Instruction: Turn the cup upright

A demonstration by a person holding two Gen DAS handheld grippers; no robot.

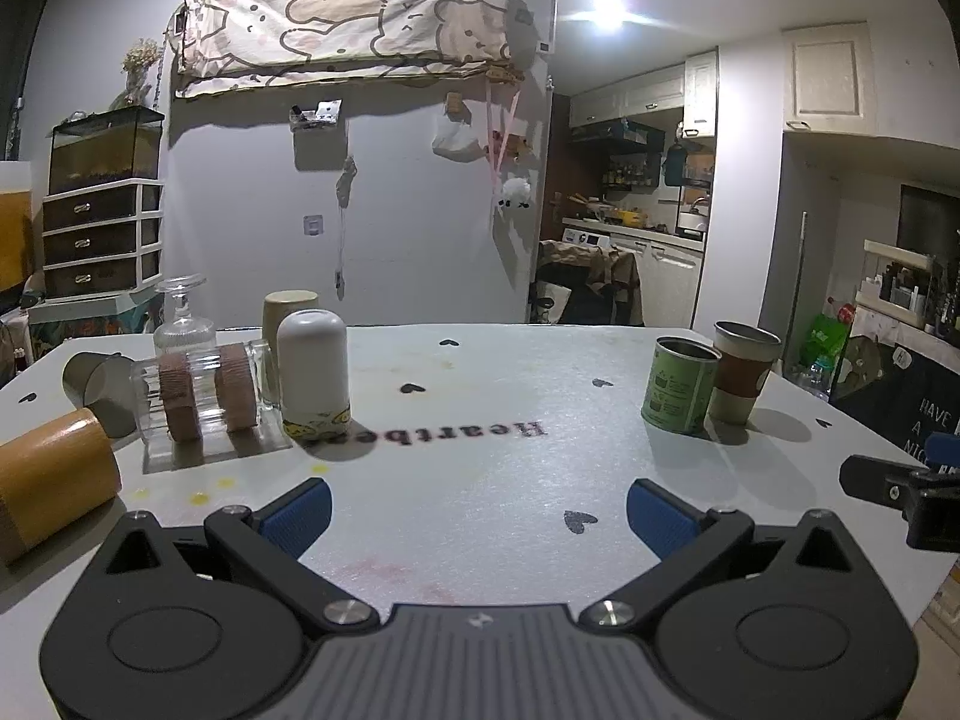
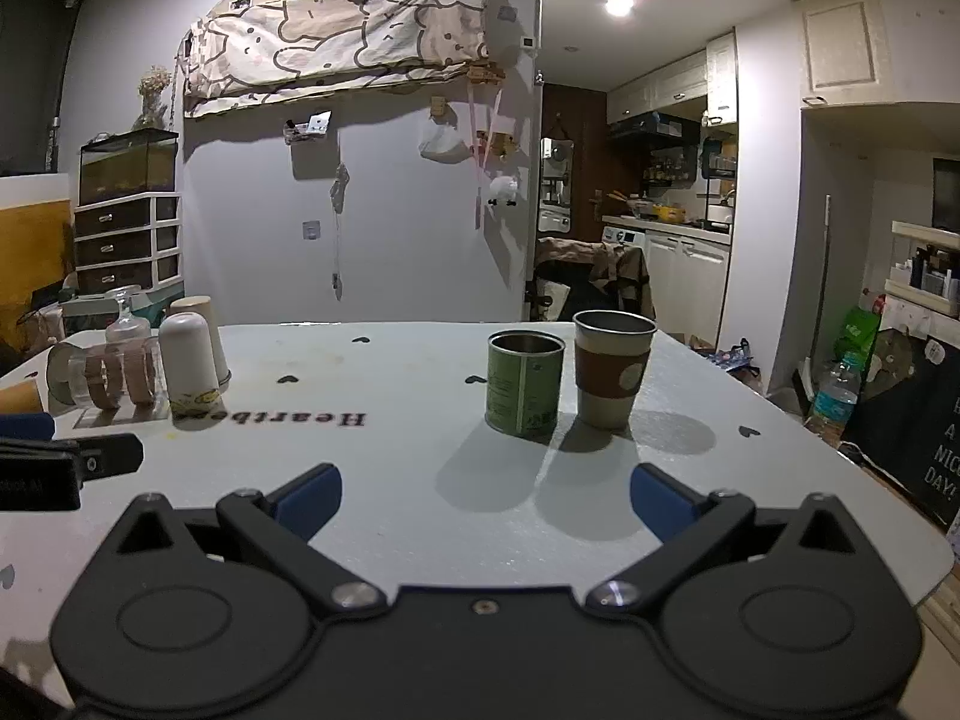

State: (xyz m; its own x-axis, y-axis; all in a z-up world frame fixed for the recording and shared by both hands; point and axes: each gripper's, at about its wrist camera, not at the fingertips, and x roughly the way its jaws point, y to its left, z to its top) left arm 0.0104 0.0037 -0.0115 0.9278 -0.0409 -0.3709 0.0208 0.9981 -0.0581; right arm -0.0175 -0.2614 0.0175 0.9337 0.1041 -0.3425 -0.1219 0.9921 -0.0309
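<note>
Both grippers idle, nothing held: left gripper [image 1: 478, 510] with jaws spread wide over bare table; right gripper [image 2: 486, 498] likewise wide and empty.

Cups needing the flip cluster at our 10 to 11 o'clock in the left wrist view, well apart from both tools. White cup [image 1: 313, 373] stands mouth-down, yellow print at its rim against the table [image 1: 480, 468]. Just behind it, a tan cup [image 1: 289, 312], also inverted. Clear ribbed glass [image 1: 201, 399] with two brown bands lies on its side, touching or nearly touching the white cup; we cannot tell which. Farther left, a grey cup [image 1: 96, 384] on its side, mouth toward us, and an orange cylinder [image 1: 54, 486] at 9 o'clock, near the table edge. An inverted stemmed glass [image 1: 180, 312] stands behind the cluster.

At 1 to 2 o'clock: green tin [image 1: 681, 384] and sleeved paper cup [image 1: 741, 378], both already upright and touching.

We judge the task partly done, with the white cup the likely next pick for the left tool. To do it well: approach level, close on mid-body above the printed band, lift clear before rotating so the rim does not sweep the clear glass beside it. Smooth, tapered wall; firm squeeze advised, or it may slip during the turn.
</note>
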